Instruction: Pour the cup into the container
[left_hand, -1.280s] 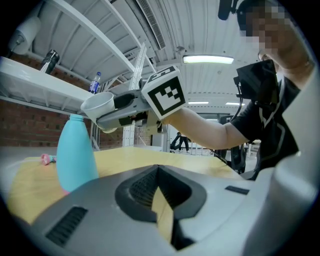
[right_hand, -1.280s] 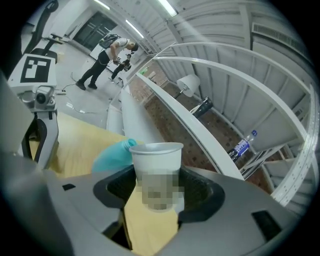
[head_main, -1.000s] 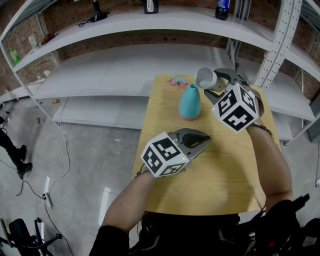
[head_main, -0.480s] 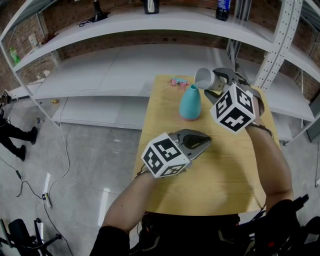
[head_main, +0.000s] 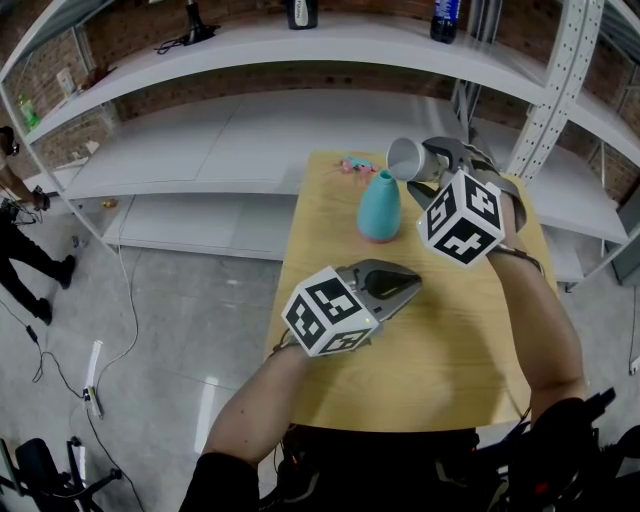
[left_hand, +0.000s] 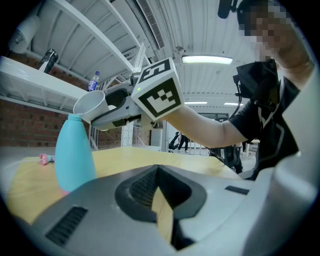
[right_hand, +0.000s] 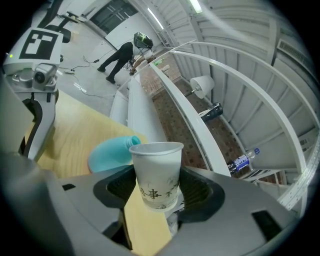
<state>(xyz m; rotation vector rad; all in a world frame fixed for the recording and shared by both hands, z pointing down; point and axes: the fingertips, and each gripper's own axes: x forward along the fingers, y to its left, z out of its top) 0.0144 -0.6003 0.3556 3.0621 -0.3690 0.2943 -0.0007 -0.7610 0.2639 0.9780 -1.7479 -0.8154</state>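
Head view: we count one table (head_main: 440, 340), one cup (head_main: 407, 157), one container (head_main: 380, 204) and two claws. The container is teal with a narrow neck and stands upright at the far end of the table. The right claw (head_main: 438, 166) pinches the white paper cup, which is raised off the table and tipped on its side. The cup's mouth faces the container's neck and sits just above and beside it. The left claw (head_main: 413, 283) is nearer us over the table's left half, well apart from the container. It is pressed together and holds nothing. Some pink bits (head_main: 352, 163) lie near the table's far edge, too small for us to count. Two bottles (head_main: 445, 16) stand on the top shelf (head_main: 330, 40). One person (head_main: 22, 225) is on the floor at far left.

Left gripper view: we see the left claw's tips meeting, with nothing between them. Beyond them stands the one teal container. The tilted cup's rim is just over its top, and we cannot tell whether they touch.

Right gripper view: we see one cup gripped by its lower half between the two jaws, its open mouth pointing away from the camera. The teal container shows just behind it, to the left. What is inside the cup is not visible.
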